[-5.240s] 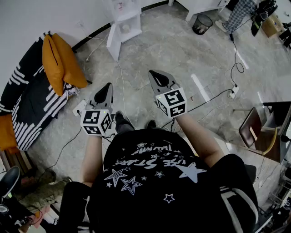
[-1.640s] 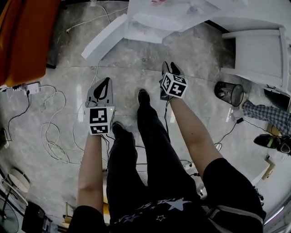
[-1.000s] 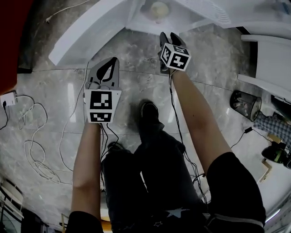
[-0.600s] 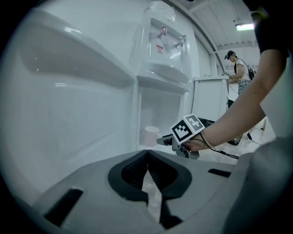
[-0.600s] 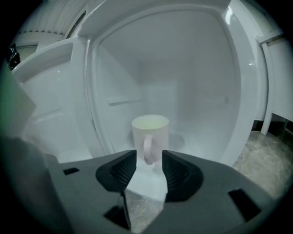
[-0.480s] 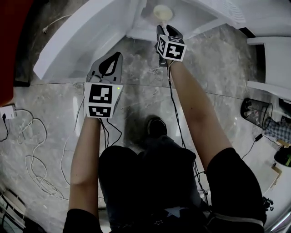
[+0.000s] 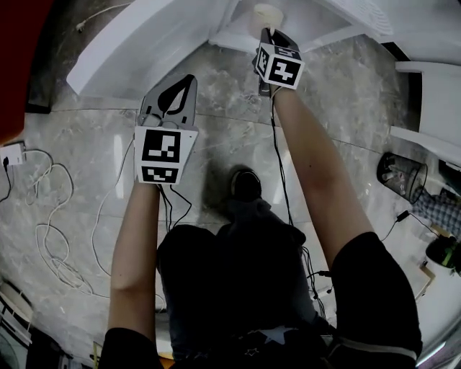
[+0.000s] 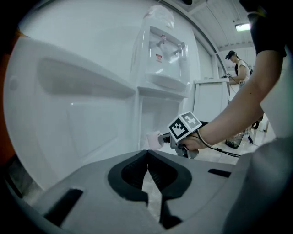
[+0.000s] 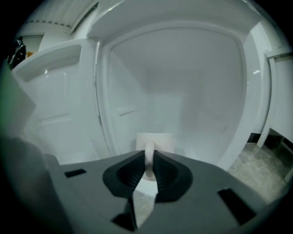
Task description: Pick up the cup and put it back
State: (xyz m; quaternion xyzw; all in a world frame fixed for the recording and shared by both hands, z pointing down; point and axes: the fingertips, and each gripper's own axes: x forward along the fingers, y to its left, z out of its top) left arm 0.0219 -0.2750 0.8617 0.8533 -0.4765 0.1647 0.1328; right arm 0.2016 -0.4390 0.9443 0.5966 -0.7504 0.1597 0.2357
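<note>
A pale cup (image 7: 266, 14) stands in the open lower compartment of a white water dispenser (image 8: 160, 68). My right gripper (image 7: 265, 32) reaches into that compartment. Its jaws have just been closing, and in the right gripper view the cup (image 9: 154, 139) has a thin upright part pinched between the pads of the right gripper (image 9: 149, 154). The left gripper view shows the cup (image 8: 154, 140) at the right gripper's tips. My left gripper (image 7: 185, 81) hovers over the floor left of the compartment. The jaws of the left gripper (image 8: 147, 153) meet with nothing between them.
The compartment's white door (image 7: 137, 50) swings open to the left, beside my left gripper. Loose cables (image 7: 50, 238) lie on the marble floor at the left. A dark waste bin (image 7: 398, 175) and white furniture (image 7: 432, 101) are at the right. A person (image 8: 239, 68) stands in the distance.
My right gripper has pushed forward into the compartment up to the cup and closed on it. My left gripper has sunk slightly. The view has stepped closer to the dispenser.
</note>
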